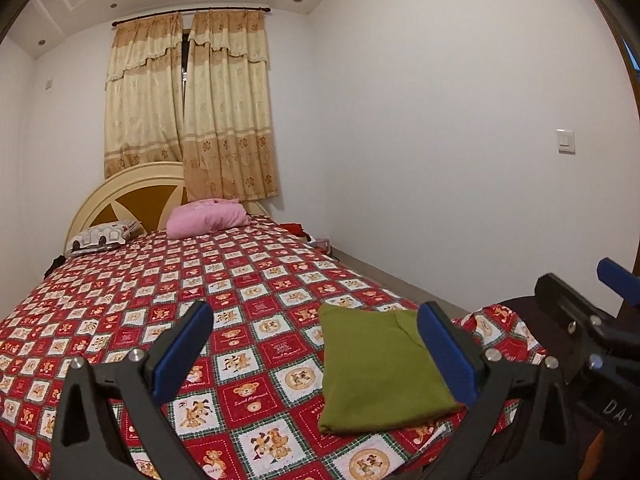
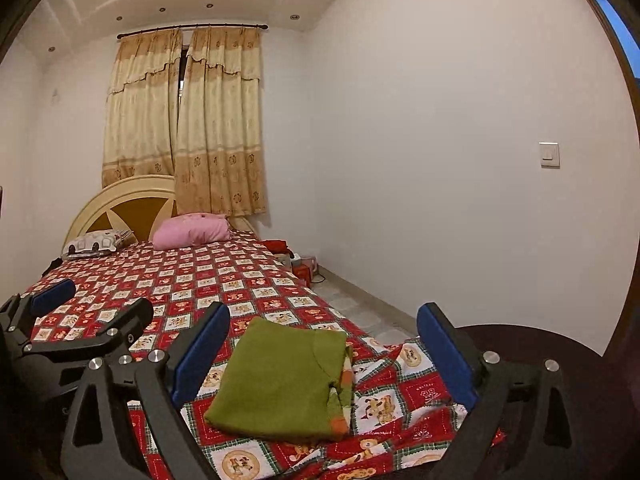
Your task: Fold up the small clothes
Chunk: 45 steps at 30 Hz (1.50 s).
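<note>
Folded olive-green cotton garment (image 1: 372, 372) lay flat on the bed's red-and-white teddy-bear patchwork sheet (image 1: 224, 280), seen from the left wrist, behind the left gripper (image 1: 316, 356), whose jaws were spread and empty. From the right wrist, the garment (image 2: 280, 380) sat between the parted, empty jaws of the right gripper (image 2: 324, 356), untouched.

Between the right gripper's (image 2: 320, 350) spread blue pads (image 2: 448, 356), matt and rubbery-looking, lies the green garment (image 2: 280, 384), soft matt cloth with a slightly fuzzy face. Under it, the bedsheet (image 2: 192, 280) is thin printed cotton-like fabric, wrinkled to the tongs' right. The left gripper (image 1: 316, 354) shows matt black plastic arms with shiny metal bolts (image 1: 137, 355). Far ahead: a pink pillow (image 1: 208, 222) in dull cloth, a glossy painted headboard (image 1: 132, 196), faintly sheeny curtains (image 1: 188, 108).
</note>
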Motion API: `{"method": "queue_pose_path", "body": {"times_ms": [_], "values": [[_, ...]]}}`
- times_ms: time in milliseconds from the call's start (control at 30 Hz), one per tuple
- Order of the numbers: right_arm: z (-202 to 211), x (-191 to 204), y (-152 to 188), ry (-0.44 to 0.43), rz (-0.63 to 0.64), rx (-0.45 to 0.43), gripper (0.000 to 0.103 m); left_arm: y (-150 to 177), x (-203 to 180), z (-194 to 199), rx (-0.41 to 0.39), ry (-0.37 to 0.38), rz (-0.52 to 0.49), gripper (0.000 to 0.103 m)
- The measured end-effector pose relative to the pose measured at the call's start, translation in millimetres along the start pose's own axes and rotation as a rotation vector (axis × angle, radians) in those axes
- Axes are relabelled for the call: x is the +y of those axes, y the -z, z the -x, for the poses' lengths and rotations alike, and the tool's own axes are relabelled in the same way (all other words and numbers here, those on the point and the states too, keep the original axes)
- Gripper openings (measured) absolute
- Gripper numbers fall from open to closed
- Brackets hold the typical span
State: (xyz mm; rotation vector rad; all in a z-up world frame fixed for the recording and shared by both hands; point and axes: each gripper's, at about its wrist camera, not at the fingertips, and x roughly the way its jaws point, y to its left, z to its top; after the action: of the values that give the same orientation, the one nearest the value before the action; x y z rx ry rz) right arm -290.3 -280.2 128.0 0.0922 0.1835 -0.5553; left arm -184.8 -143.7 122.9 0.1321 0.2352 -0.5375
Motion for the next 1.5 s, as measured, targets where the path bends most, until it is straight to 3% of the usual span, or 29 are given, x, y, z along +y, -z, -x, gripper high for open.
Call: {"method": "queue_pose_path", "body": {"times_ms": [1300,1500], "values": [[7.1,1.7,-2.5,0.018,0.006,-0.017,0.095,2.5,1.1,-4.0,0.027,-0.032,-0.002,0.103],[6.5,1.5,-1.4,0.023,0.008,-0.016,0.095,5.1,-0.1,-10.2,0.057,-0.088,-0.029,0.103]]}}
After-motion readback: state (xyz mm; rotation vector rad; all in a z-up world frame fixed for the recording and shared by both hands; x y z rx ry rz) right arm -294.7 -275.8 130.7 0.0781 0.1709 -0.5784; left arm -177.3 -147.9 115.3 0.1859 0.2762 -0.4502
